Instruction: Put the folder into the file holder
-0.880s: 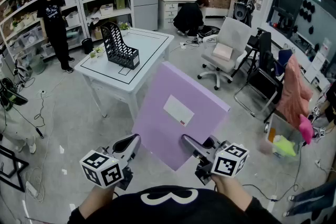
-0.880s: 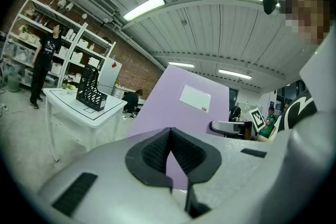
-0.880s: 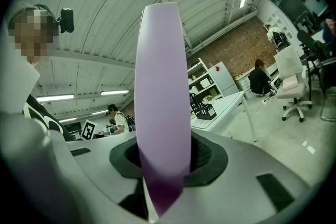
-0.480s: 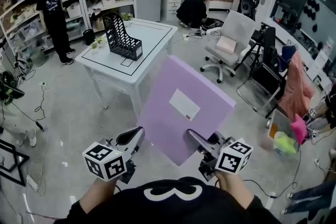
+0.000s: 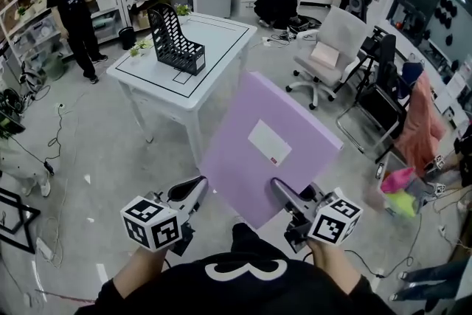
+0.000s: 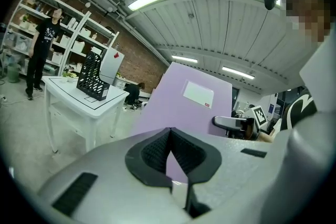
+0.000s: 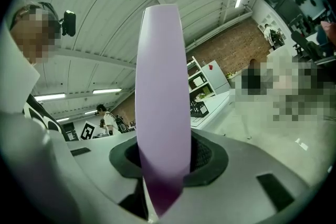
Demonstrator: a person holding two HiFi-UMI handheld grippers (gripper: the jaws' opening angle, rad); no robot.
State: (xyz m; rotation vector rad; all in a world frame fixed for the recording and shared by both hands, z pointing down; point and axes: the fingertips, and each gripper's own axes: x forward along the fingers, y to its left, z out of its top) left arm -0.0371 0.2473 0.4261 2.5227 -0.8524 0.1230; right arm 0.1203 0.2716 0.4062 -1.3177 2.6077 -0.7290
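A large purple folder (image 5: 273, 151) with a white label stands tilted in front of me. My right gripper (image 5: 279, 192) is shut on its lower right edge, and in the right gripper view the folder (image 7: 161, 97) rises edge-on between the pads (image 7: 202, 157). My left gripper (image 5: 193, 192) hangs just left of the folder's lower corner, shut, with nothing in it. Past its jaws in the left gripper view shows the folder (image 6: 194, 107). The black mesh file holder (image 5: 175, 40) stands on the white table (image 5: 221, 55), well ahead and to the left.
A white office chair (image 5: 324, 55) stands right of the table. Dark chairs draped with clothes (image 5: 420, 122) line the right side. One person stands by the shelves (image 5: 74, 11) and another crouches at the back (image 5: 284, 4). Cables lie on the floor at left (image 5: 29, 158).
The table and file holder have come a little nearer and lower in the head view. Both grippers and the folder keep the same hold and pose.
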